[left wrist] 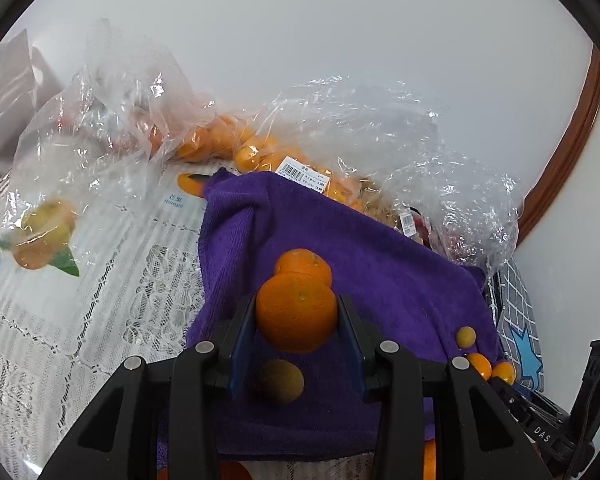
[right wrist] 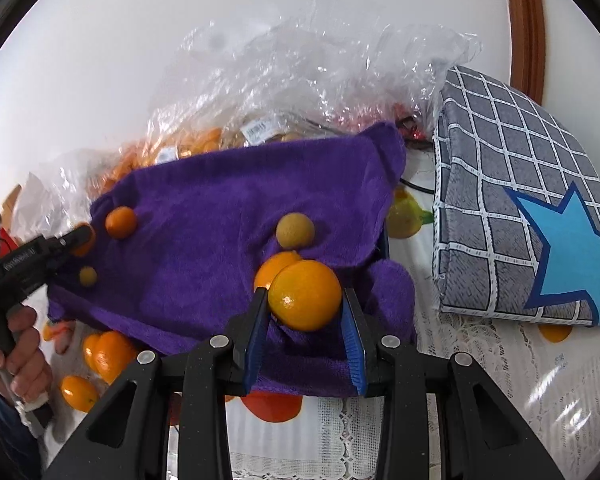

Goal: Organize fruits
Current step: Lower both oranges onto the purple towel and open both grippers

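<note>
- The purple towel (left wrist: 340,264) lies spread on the table (left wrist: 40,340), over a white lace cloth with a printed fruit pattern. It serves as the landmark below.
- The left gripper (left wrist: 296,318) is over the near part of the towel. Its blue-padded fingers (left wrist: 242,332) press both sides of a mandarin orange (left wrist: 296,312).
- A second orange (left wrist: 303,265) sits on the towel just behind the held one, touching it as seen from the left wrist.
- A dull yellow-brown round fruit (left wrist: 281,381) lies on the towel below the left gripper.
- The right gripper (right wrist: 305,300) is at the near right edge of the towel. Its fingers (right wrist: 354,328) clamp a yellow-orange citrus fruit (right wrist: 305,295).
- Another orange fruit (right wrist: 274,270) lies directly behind that one, and a yellow-brown fruit (right wrist: 295,230) rests on the towel further back.
- Clear plastic bags (left wrist: 380,128) holding small orange fruit and bearing a barcode label (left wrist: 304,174) are piled against the far edge of the towel.
- A grey checked cushion (right wrist: 532,208) with a blue star stands to the right of the towel.
- Loose oranges (right wrist: 110,356) lie on the table off the towel's near left edge.
</note>
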The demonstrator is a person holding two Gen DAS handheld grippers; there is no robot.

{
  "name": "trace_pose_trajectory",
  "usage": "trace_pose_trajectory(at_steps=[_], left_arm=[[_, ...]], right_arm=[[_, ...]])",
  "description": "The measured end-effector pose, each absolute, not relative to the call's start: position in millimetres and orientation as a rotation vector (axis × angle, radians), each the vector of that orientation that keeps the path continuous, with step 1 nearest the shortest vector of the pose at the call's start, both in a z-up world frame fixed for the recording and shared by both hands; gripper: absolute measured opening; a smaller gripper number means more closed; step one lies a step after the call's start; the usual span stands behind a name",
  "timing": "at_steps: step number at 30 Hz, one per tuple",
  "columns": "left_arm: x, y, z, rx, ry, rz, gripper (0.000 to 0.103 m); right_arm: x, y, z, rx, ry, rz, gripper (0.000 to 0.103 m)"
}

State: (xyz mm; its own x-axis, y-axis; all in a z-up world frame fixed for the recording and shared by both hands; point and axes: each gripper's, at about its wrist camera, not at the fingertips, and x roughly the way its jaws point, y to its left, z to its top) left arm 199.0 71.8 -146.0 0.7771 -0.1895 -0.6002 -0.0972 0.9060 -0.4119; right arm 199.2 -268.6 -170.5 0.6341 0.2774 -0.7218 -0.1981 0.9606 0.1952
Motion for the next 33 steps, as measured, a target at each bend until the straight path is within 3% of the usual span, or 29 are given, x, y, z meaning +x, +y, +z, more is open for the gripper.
trace_pose_trajectory(at_steps=[33], left_arm=[[203,57,-149,-0.300,0.702,0.002,0.038]], right_arm=[[194,-266,-171,0.065,0.814,0.243,0.035]])
